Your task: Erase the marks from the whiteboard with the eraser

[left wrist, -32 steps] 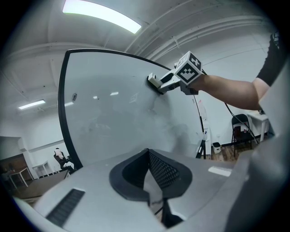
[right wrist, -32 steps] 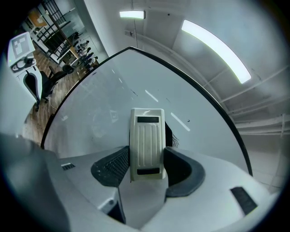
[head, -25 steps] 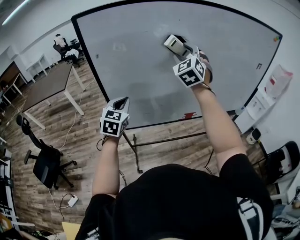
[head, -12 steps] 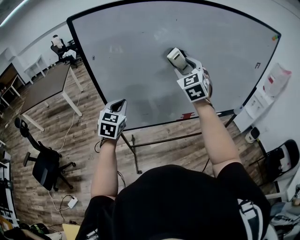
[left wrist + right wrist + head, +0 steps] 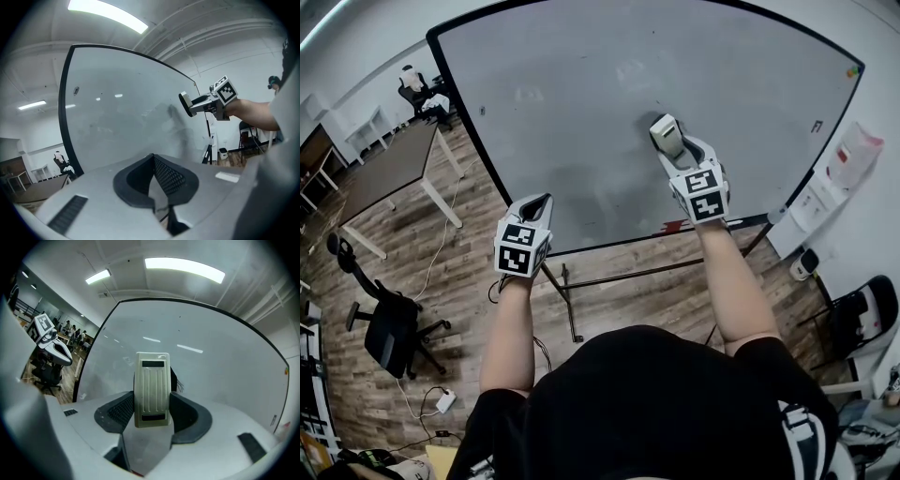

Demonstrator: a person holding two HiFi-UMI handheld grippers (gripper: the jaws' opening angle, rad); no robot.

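The big whiteboard (image 5: 581, 112) with a black frame fills the upper head view; faint grey smudges (image 5: 630, 71) remain on it. My right gripper (image 5: 675, 148) is shut on a cream ribbed eraser (image 5: 666, 133), which presses on the board's middle right. In the right gripper view the eraser (image 5: 151, 385) stands upright between the jaws of that gripper (image 5: 152, 401), with thin dark strokes (image 5: 181, 386) just behind it. My left gripper (image 5: 541, 201) hangs by the board's lower left edge, shut on nothing. The left gripper view shows its jaws (image 5: 153, 157) closed, and the eraser (image 5: 185, 103) farther right.
A brown table (image 5: 389, 169) and a black office chair (image 5: 389, 328) stand to the left on the wooden floor. The board's stand legs (image 5: 569, 305) are below its bottom edge. A red item (image 5: 675, 227) sits at the bottom rim. White boxes (image 5: 853, 159) hang at right.
My right gripper has dragged the eraser down and to the right across the board. The left gripper has stayed almost where it was.
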